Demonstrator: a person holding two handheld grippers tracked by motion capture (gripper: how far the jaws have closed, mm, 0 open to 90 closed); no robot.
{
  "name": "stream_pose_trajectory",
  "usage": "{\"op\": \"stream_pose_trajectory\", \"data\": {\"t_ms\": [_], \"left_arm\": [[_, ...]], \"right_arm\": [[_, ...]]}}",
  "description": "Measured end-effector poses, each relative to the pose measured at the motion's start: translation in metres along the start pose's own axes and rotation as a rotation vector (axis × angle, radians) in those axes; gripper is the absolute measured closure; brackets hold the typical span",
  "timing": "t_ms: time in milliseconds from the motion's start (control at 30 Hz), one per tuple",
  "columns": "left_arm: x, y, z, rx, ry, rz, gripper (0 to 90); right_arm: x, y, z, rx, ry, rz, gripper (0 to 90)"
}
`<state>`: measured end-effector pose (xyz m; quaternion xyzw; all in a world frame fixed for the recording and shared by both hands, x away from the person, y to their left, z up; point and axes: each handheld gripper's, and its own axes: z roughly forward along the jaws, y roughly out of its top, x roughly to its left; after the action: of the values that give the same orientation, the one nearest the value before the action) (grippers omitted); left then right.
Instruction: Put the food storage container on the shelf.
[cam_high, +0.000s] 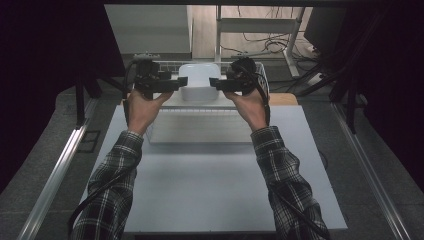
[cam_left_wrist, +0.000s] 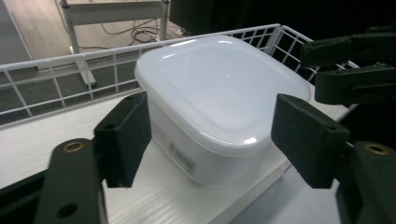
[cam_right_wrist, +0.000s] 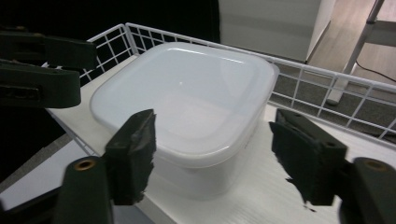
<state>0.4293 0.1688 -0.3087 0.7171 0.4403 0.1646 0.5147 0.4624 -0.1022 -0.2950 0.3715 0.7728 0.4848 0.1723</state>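
Note:
A white square plastic container with its lid on sits on a white board inside a white wire basket. My left gripper is open at the container's left side, its jaws spread wider than the near corner. My right gripper is open at the container's right side in the same way. Neither touches the container. In the left gripper view the right gripper shows past the container, and the right gripper view shows the left one.
The basket stands at the far end of a white table. A white board lies in front of it. Beyond are a white cabinet, a metal frame leg and floor cables. Dark curtains flank both sides.

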Motion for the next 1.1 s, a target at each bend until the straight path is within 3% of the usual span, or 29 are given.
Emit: {"op": "stream_pose_trajectory", "data": {"t_ms": [67,167,533,933,1100], "left_arm": [[-0.002,-0.002,-0.001,0.003,-0.026,0.009,23.4],[-0.006,-0.004,-0.001,0.021,-0.04,0.03,17.3],[-0.018,-0.024,-0.002,0.063,-0.065,0.095,6.2],[-0.022,-0.049,-0.007,0.053,-0.081,0.162,3.4],[-0.021,-0.059,-0.011,0.036,-0.106,0.157,2.1]], "right_arm": [[0.001,-0.001,0.0,0.011,0.02,-0.012,20.2],[0.005,-0.002,0.001,0.039,0.012,-0.04,12.9],[0.011,-0.02,0.0,0.056,0.022,-0.087,1.1],[0.012,-0.042,-0.007,0.042,0.053,-0.092,0.0],[0.009,-0.051,-0.013,0.04,0.06,-0.085,0.0]]}}
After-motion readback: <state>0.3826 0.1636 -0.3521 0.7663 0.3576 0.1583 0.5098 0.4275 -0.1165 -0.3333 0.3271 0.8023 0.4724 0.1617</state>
